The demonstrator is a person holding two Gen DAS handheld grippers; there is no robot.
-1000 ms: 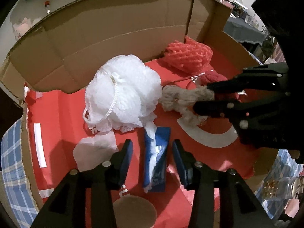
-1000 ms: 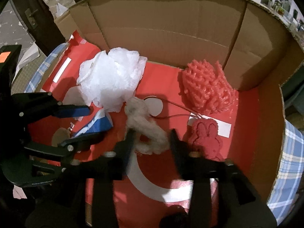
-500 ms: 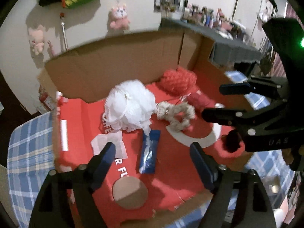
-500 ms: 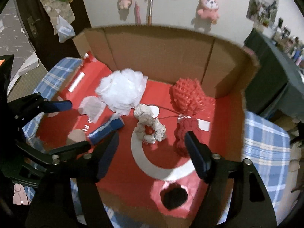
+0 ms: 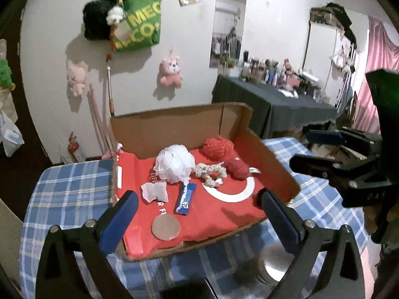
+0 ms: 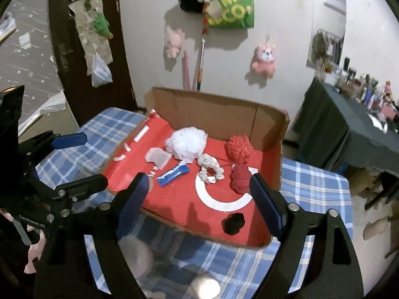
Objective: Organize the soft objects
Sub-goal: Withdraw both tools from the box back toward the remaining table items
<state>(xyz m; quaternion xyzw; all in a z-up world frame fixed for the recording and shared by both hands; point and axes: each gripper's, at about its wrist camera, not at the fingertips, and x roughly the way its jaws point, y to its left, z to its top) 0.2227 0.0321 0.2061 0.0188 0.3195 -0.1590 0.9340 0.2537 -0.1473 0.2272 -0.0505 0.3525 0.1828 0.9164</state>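
Note:
A cardboard box (image 5: pixel 174 124) with a red floor sits on a blue plaid table. Inside lie a white mesh pouf (image 5: pixel 174 165) (image 6: pixel 186 144), a beige rope ring (image 5: pixel 210 173) (image 6: pixel 210 168), a red knitted bunny (image 5: pixel 237 168) (image 6: pixel 240 178), a red mesh sponge (image 5: pixel 217 147) (image 6: pixel 239 148), a blue tissue pack (image 5: pixel 185 198) (image 6: pixel 173 174) and a black pompom (image 6: pixel 233 221). My left gripper (image 5: pixel 199 214) is open and empty in front of the box. My right gripper (image 6: pixel 199 199) is open and empty, also in front of the box.
The plaid tablecloth (image 5: pixel 64 194) surrounds the box. A white paper scrap (image 5: pixel 154 191) and a brown disc (image 5: pixel 165 228) lie on the box floor. Metal containers (image 5: pixel 271 264) stand on the table near me. A dark table (image 5: pixel 274 107) with bottles stands at the right.
Both grippers have opened wide and pulled back and up out of the box. The rope ring now lies free on the box floor, and the tissue pack is no longer between the left fingers.

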